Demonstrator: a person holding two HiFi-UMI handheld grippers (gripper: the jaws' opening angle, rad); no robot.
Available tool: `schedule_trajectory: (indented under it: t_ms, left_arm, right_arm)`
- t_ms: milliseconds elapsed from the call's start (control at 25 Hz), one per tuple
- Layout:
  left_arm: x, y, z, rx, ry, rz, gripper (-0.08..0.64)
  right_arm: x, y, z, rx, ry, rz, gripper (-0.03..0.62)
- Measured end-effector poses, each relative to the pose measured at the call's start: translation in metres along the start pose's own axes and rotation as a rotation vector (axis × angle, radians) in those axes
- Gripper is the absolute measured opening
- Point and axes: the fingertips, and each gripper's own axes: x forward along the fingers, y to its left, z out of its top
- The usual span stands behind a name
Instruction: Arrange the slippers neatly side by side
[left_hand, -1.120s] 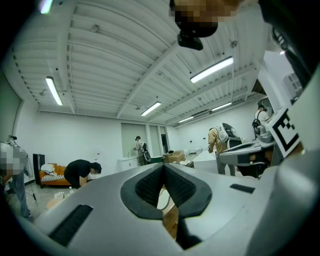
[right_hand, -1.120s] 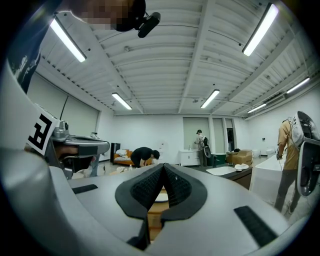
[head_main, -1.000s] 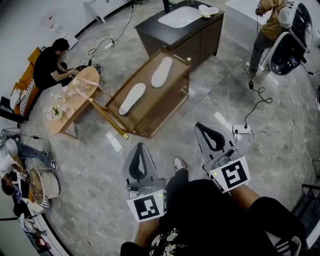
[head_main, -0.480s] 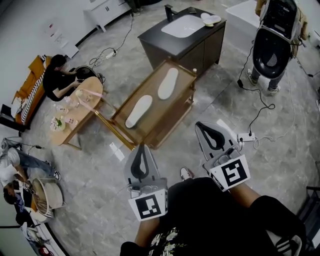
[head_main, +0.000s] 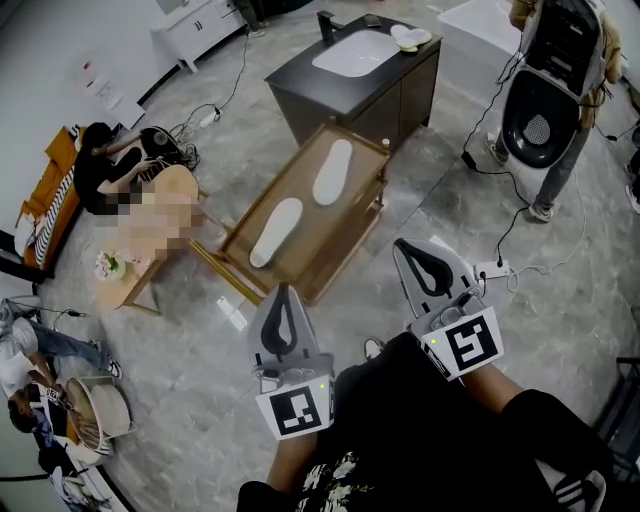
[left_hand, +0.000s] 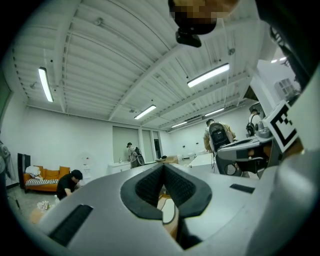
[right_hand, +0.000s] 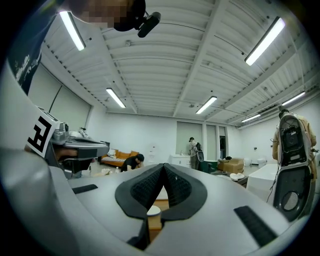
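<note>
Two white slippers lie apart, toe to heel in a slanted line, on a low wooden table (head_main: 300, 285): the far slipper (head_main: 333, 171) and the near slipper (head_main: 276, 232). My left gripper (head_main: 282, 293) is held level just short of the table's near corner, shut and empty. To its right, my right gripper (head_main: 416, 250) is also shut with nothing in it, off the table's right side. In the left gripper view the shut left gripper (left_hand: 162, 167) shows a bit of slipper (left_hand: 169, 211) below its pads. In the right gripper view the right gripper (right_hand: 163, 168) is shut too.
A dark vanity cabinet (head_main: 385, 85) with a white basin stands behind the table, another pair of white slippers (head_main: 410, 37) on top. A person carrying gear (head_main: 548, 110) stands at the right. A power strip (head_main: 490, 270) and cables lie on the floor. A small wooden side table (head_main: 135, 260) stands at the left.
Both grippers have come nearer the wooden table, which now sits lower and closer in the head view. The person at the right has walked further into view. Both jaws stay shut.
</note>
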Motion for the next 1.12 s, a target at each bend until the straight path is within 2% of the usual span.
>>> schedule_trajectory:
  t_ms: [280,440,880,1120]
  left_arm:
    - [0.011,-0.003,-0.002,-0.01,0.025,-0.026,0.0]
    - [0.014,-0.004,-0.005,0.0,0.039,-0.002,0.0]
    - [0.039,0.03,-0.018,0.019,0.101,0.16,0.0]
    - [0.078,0.036,-0.024,0.029,0.115,0.202,0.0]
  right_arm:
    - [-0.001,-0.015,-0.002,-0.008,0.017,-0.042,-0.006]
    - [0.003,-0.024,-0.008,-0.01,0.016,-0.028,-0.006]
    - [0.07,-0.026,-0.022,0.024,0.022,0.126,-0.006]
    - [0.113,-0.047,-0.024,0.022,0.009,0.181,-0.006]
